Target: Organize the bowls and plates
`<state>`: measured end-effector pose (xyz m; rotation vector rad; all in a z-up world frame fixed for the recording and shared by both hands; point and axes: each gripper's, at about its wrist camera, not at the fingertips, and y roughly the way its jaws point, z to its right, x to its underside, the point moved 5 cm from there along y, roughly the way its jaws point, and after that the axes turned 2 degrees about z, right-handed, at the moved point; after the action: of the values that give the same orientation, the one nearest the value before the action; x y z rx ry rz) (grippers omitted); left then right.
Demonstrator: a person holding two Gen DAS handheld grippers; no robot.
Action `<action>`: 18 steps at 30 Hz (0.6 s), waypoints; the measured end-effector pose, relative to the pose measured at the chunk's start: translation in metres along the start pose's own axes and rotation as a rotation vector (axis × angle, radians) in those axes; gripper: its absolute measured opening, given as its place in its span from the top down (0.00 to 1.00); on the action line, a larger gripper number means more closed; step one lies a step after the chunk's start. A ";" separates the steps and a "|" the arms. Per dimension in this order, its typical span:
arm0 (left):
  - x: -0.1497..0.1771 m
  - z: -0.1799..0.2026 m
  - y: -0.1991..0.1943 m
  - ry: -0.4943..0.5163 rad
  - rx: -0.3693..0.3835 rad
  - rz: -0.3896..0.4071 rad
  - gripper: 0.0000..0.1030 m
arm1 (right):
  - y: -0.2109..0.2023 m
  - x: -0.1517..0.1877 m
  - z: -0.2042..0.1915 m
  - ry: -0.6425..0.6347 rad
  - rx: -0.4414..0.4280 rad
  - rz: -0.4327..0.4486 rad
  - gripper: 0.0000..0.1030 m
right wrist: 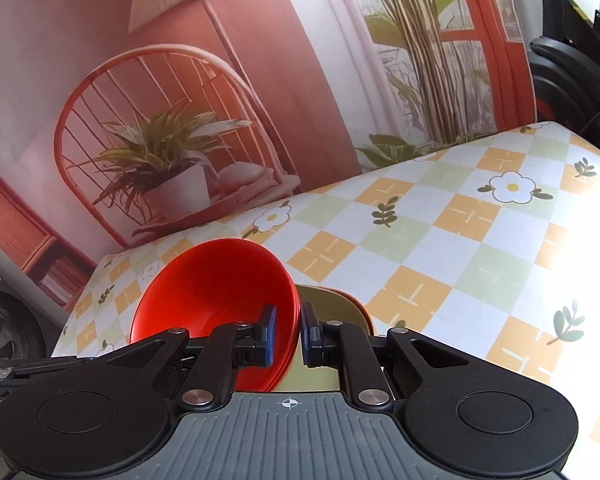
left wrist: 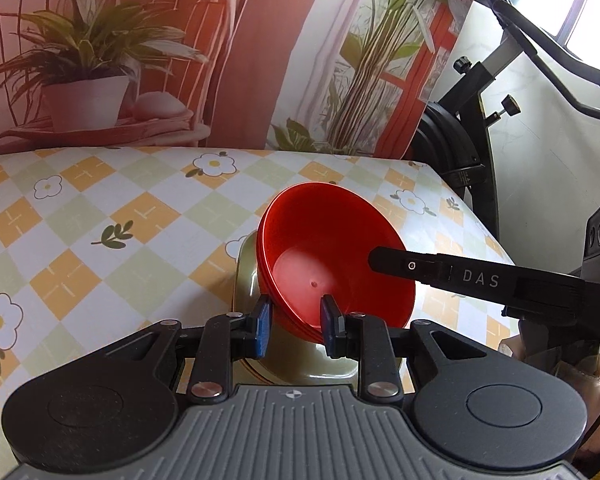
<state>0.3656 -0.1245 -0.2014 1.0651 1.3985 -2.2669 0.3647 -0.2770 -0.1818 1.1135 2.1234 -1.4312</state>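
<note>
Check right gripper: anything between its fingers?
Yes. In the right wrist view the right gripper has the rim of the stacked red bowls between its blue pads, tilted against an olive dish.

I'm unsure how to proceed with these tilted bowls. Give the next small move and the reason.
Probably level the red plastic bowls down into the olive-green dish. Both the left hand-held gripper and the right hand-held gripper pinch the stack's rim, which sits steeply tilted against the dish.
</note>
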 end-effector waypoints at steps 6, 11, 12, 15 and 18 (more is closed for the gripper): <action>0.005 -0.001 0.004 0.018 -0.012 -0.019 0.73 | 0.006 0.008 0.003 0.007 0.004 -0.028 0.88; 0.009 -0.003 0.007 0.023 -0.026 -0.032 0.73 | 0.012 0.014 0.003 0.016 0.005 -0.047 0.88; 0.010 -0.003 0.007 0.022 -0.025 -0.031 0.73 | 0.012 0.014 0.003 0.015 0.006 -0.045 0.88; 0.009 -0.003 0.007 0.019 -0.026 -0.028 0.73 | 0.013 0.013 0.002 0.015 0.011 -0.046 0.87; 0.009 -0.002 0.007 0.031 -0.036 -0.016 0.73 | 0.015 0.012 0.002 0.011 0.018 -0.049 0.87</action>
<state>0.3642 -0.1253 -0.2124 1.0861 1.4592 -2.2374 0.3681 -0.2712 -0.1996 1.0857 2.1638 -1.4712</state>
